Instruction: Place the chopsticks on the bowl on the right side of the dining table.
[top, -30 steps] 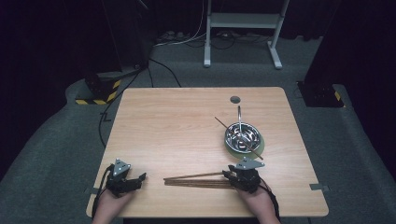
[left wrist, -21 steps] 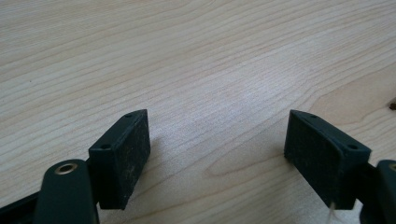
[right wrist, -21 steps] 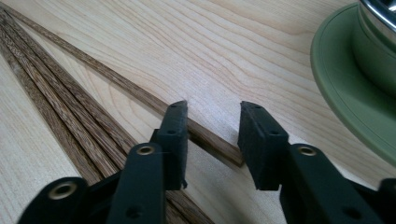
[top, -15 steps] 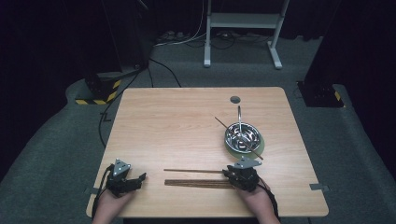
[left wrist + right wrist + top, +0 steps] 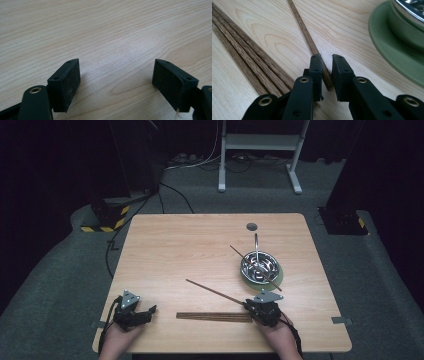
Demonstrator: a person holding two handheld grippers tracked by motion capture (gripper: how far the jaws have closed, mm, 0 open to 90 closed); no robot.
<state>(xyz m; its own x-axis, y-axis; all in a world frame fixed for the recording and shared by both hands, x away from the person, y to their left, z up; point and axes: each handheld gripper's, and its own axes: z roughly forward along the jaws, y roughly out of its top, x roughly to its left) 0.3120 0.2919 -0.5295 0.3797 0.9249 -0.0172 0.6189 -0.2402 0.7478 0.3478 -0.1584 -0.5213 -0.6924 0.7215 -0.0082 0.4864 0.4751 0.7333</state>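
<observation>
1 chopstick [image 5: 312,46] sits between your right claw's [image 5: 326,61] jaws, which have just been closing — the near end is pinched or nearly so, though a sliver of gap shows. Its long axis runs away from the claw toward the table's [image 5: 190,245] middle, angled off the 3 sticks [image 5: 214,316] lying flat beside it. Bowl [image 5: 259,266] on its green plate [image 5: 392,55] stands just beyond. Your right hand rests low at the near edge; the left claw [image 5: 116,82] — jaws wide apart — idles on bare wood.
</observation>
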